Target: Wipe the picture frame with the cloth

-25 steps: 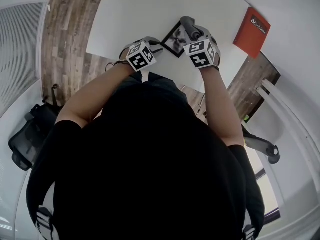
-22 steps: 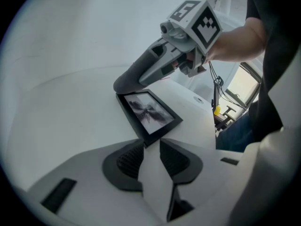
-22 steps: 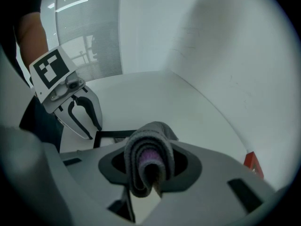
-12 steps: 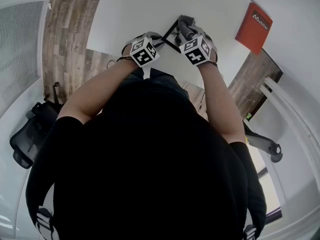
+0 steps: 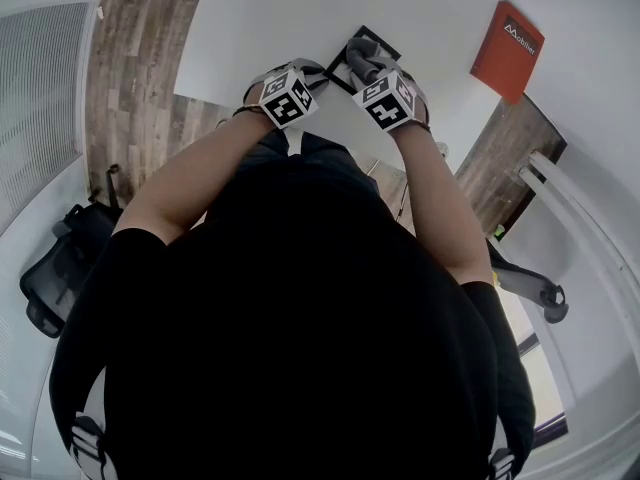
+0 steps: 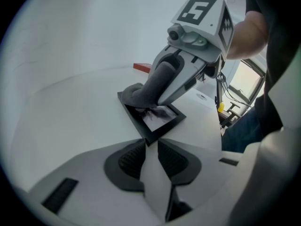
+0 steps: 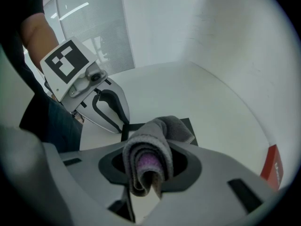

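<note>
A black picture frame with a dark photo lies flat on the white table. My right gripper is shut on a rolled grey cloth, whose free end rests on the frame's far part. In the head view the cloth covers most of the frame. My left gripper comes from the near side, its jaws nearly together with the frame's near corner pinched at their tips. In the right gripper view the left gripper meets the frame's left edge.
A red book lies on the table to the far right, also visible in the left gripper view. The table's near edge runs just under my wrists. A black office chair stands on the floor at left.
Both grippers moved away from me across the table. The cloth slid over the frame, which showed its photo a second ago and is now mostly covered.
</note>
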